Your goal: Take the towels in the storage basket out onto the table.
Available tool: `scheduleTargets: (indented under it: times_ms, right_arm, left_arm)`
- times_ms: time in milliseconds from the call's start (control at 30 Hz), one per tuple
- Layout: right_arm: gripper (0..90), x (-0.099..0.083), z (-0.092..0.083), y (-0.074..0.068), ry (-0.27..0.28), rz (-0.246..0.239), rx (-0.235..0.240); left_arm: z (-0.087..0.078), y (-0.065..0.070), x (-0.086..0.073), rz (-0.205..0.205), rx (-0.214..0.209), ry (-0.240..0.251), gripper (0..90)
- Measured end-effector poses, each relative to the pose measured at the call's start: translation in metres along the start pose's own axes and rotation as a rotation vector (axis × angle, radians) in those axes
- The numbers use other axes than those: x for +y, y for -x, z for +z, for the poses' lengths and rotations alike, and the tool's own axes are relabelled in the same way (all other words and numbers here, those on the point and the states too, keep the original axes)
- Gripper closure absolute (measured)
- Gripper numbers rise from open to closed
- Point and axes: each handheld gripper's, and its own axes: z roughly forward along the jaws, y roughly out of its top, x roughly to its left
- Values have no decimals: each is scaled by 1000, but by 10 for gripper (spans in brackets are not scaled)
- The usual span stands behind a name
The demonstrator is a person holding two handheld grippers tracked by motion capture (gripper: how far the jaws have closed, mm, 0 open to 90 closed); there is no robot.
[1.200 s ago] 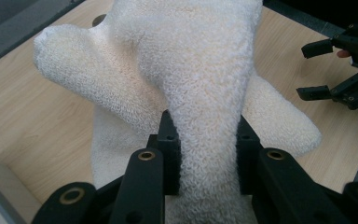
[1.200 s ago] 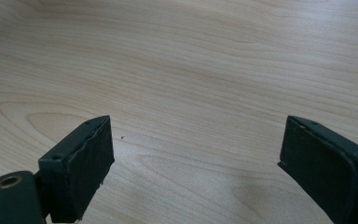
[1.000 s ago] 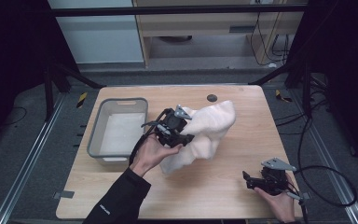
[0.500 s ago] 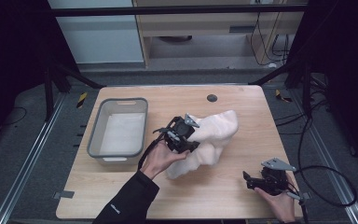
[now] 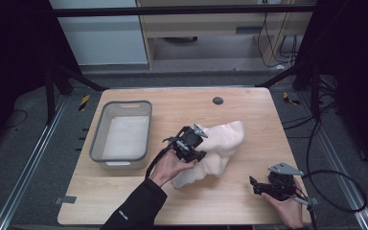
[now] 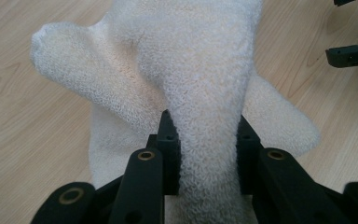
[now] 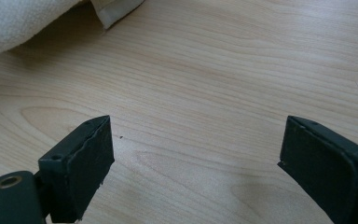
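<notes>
While the cream terry towel point(image 5: 214, 151) is lying bunched up near the middle of the wooden table point(image 5: 249, 108), a thick fold of it is being pinched by the left gripper point(image 5: 195, 143), jaws clamped tight on the cloth. In the left gripper view the fold point(image 6: 208, 140) is being squeezed right between the two black pads, and the rest of the towel is being spread out ahead in a couple of lumpy lobes that are resting on the wood.

The right gripper point(image 5: 258, 186) is being kept low at the near right corner of the table, well apart from the towel, with its jaws standing wide and nothing between them. In the right gripper view just bare wood grain is being framed by the pads, and a corner of the towel point(image 7: 37, 14) with its hemmed edge is being caught at the top left.

A grey plastic bin point(image 5: 97, 143) is being left to the left of the towel, near it but not touching, and a small dark round disc point(image 5: 218, 100) is sitting in the tabletop toward the far edge.
</notes>
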Motion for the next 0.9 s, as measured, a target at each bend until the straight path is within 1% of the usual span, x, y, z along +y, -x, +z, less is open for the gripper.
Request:
scheduleTargets:
  times_ms: [167, 467, 633, 667, 900]
  right_arm:
    - [95, 0, 0, 0, -2, -2, -1]
    - [93, 0, 0, -1, -8, 0, 4]
    - [92, -1, 1, -1, -12, -12, 6]
    - [92, -1, 1, -2, -15, -6, 8]
    - [90, -1, 2, -2, -20, -7, 10]
  left_arm:
    - [6, 2, -2, 6, 4, -7, 698]
    - [15, 6, -8, 6, -17, -14, 661]
    - [22, 6, -13, -5, -24, -24, 619]
    - [22, 6, -13, -8, -27, -25, 610]
    - [26, 7, -19, -14, -40, -25, 549]
